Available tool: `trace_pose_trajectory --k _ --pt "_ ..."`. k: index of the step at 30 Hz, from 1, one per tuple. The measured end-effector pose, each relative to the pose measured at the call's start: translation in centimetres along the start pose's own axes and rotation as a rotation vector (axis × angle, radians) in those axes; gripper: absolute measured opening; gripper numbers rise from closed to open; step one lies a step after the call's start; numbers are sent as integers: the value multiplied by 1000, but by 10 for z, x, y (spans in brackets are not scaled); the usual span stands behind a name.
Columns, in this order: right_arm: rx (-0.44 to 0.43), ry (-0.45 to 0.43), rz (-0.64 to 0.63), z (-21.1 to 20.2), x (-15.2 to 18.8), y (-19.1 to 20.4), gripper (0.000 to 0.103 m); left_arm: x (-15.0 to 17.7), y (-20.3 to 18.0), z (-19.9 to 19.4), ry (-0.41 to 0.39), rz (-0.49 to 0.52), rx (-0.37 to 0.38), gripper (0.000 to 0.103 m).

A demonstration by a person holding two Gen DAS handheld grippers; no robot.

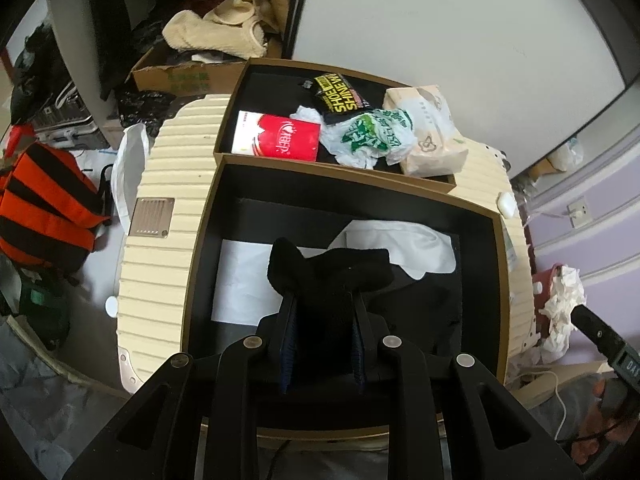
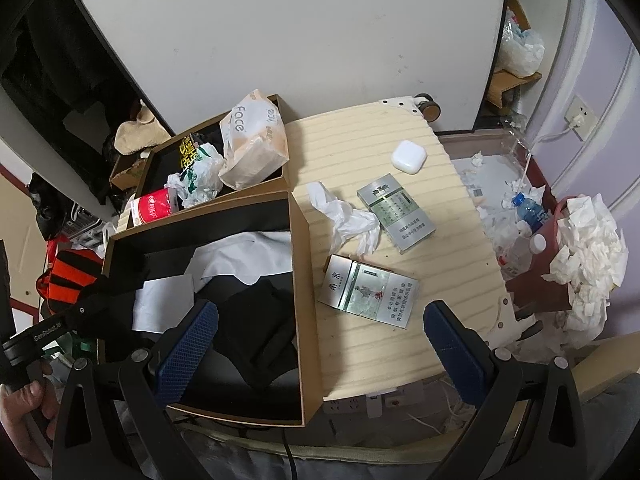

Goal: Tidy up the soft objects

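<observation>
While your left tool point(image 1: 323, 280) is clamped tight on that black sock point(image 1: 320, 264), you've got it hanging right over the near box point(image 1: 200, 240), so this one's basically a drop away from being sorted. Your right tool point(image 2: 320, 344) is spread wide with nothing in it, hovering over the near edge of the cream suitcase point(image 2: 400, 360) that's doing duty as a tabletop.

Progress-wise, I'd call it around the middle. Already in the near box: a white cloth point(image 1: 400, 240) and some other dark fabric point(image 2: 256, 320) on the bottom, plus a white sheet. The far box point(image 1: 236, 92) holds a crumpled green-printed plastic bag point(image 1: 372, 136), a pack of face tissues point(image 2: 252, 140), a red packet point(image 1: 280, 136) and a shoe-shine wipe pack point(image 1: 336, 92). Still loose on the suitcase lid: a crumpled white tissue point(image 2: 348, 220) beside two cigarette cartons point(image 2: 368, 292) and a white earbud case point(image 2: 409, 155). The tissue looks like your next soft thing, I'd guess.

The sock itself is plain black, thick-ish knit, bunched up between the pads with one end flopping up and left and the rest drooping right. Limp stuff, so it should just fall flat when released.
</observation>
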State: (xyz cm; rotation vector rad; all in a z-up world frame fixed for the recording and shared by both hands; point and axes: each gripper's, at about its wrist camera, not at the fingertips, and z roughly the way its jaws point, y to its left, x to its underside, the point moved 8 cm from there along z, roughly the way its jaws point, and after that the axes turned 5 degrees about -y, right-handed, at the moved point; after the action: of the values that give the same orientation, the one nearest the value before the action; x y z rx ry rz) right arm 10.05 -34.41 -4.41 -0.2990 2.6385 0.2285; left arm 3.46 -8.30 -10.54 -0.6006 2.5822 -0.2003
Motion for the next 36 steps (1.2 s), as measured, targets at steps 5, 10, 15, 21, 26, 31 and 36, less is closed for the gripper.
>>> trace_pose_trajectory --k 5,10,15,21,26,31,36 --pt "19 7 -29 1 4 0 102 3 6 -3 -7 -14 -12 19" --pt "40 9 -66 4 9 5 102 6 6 -10 -21 -16 5 19" --pt "95 -8 -139 6 11 12 102 -2 2 -20 -75 8 11 21" --pt "132 -36 -243 4 14 27 102 -8 -4 -28 -132 60 -1 73" --pt "164 -52 -313 4 16 35 102 -8 -7 -29 -111 83 -3 74" --pt "206 -66 -376 5 16 43 102 -7 1 -28 -91 60 -27 74" --pt "239 -104 -438 -2 16 53 102 -11 8 -29 -93 25 -26 74"
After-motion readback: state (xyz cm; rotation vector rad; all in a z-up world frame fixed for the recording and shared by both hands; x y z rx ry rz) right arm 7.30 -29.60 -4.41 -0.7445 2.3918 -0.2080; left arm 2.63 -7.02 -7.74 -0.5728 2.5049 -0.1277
